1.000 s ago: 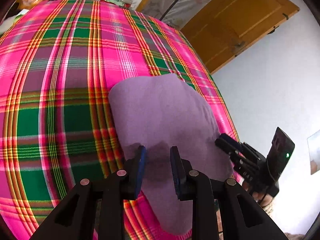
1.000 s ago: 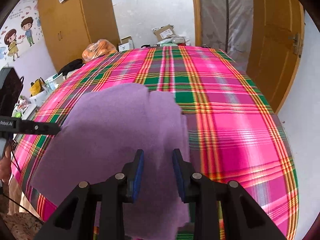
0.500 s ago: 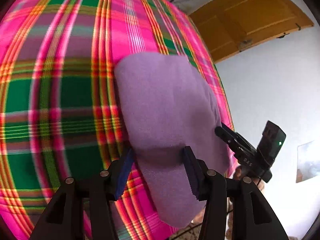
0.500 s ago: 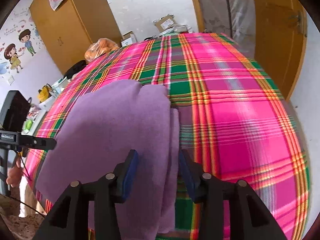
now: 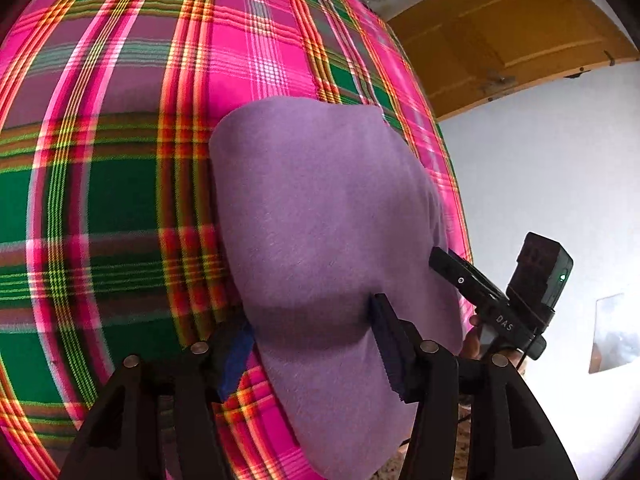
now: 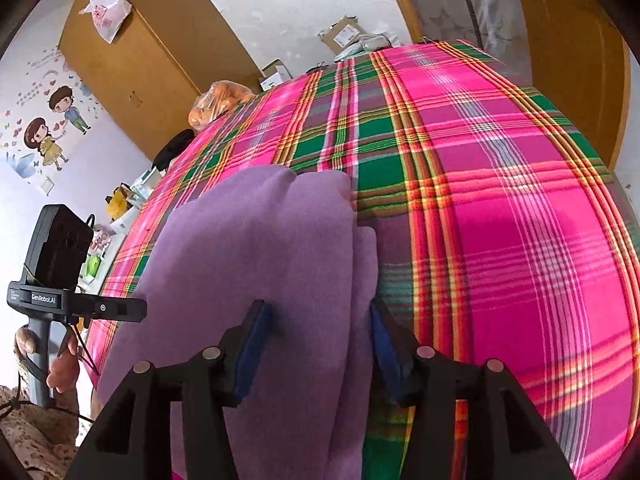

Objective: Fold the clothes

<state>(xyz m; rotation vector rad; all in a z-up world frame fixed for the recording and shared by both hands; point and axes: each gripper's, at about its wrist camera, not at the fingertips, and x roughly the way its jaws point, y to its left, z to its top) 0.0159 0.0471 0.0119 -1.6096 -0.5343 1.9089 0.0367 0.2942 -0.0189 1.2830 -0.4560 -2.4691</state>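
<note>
Bed covered by pink-green plaid blanket (image 6: pixel 500 208). Wooden wardrobe (image 6: pixel 160 60) against the far wall, white plastic bag (image 6: pixel 105 12) hanging on it. Cartoon couple wall sticker (image 6: pixel 52 128) on pale wall at left. Cardboard boxes (image 6: pixel 344 34) and an orange bag (image 6: pixel 218 100) beyond the bed's far edge. Wooden door (image 5: pixel 500 36) at right, next to a white wall (image 5: pixel 532 168). Daylight, even.
</note>
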